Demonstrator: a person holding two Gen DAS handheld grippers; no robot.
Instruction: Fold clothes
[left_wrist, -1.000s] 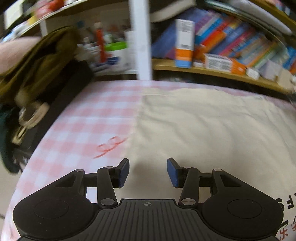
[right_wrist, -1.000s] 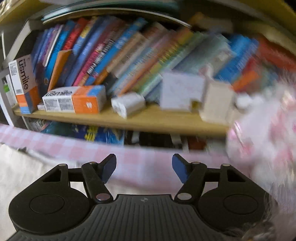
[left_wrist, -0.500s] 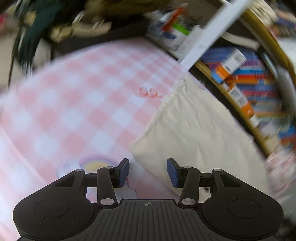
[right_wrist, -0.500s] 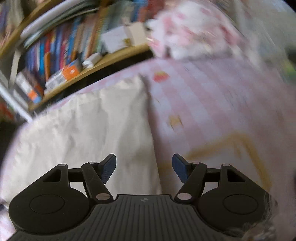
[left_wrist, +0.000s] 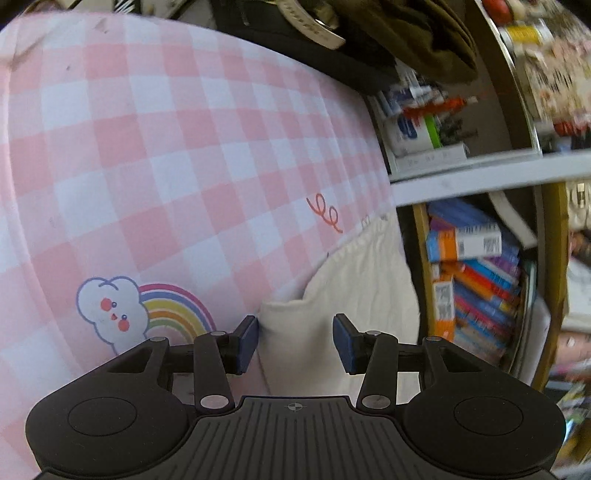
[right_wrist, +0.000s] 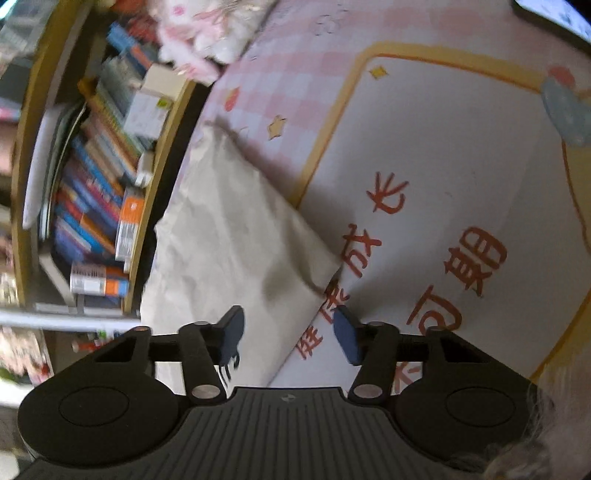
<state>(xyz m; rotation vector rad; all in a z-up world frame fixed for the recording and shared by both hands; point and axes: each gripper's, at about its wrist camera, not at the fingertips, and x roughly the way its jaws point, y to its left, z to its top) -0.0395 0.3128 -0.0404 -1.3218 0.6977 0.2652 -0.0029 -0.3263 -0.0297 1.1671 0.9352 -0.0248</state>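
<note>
A cream garment (left_wrist: 354, 280) lies flat on a pink checked bed sheet (left_wrist: 147, 147). My left gripper (left_wrist: 295, 339) hovers low over one corner of it, open, with that corner between the blue pads and neither pad pressing on it. In the right wrist view the same garment (right_wrist: 229, 236) runs away toward the shelf. My right gripper (right_wrist: 288, 332) straddles its near side edge. Its jaws are closing with the cloth edge between them, and a gap shows on both sides.
A bookshelf (left_wrist: 476, 280) full of books and boxes lines the far side of the bed and shows again as the bookshelf (right_wrist: 96, 192). A dark bag with olive clothing (left_wrist: 369, 48) sits past the sheet. A pink-white plush toy (right_wrist: 207, 33) lies by the shelf.
Both views have rolled strongly and swung from the shelf down onto the bed. Each gripper now sits at an edge of the cream garment. The right jaws stand narrower than before.
</note>
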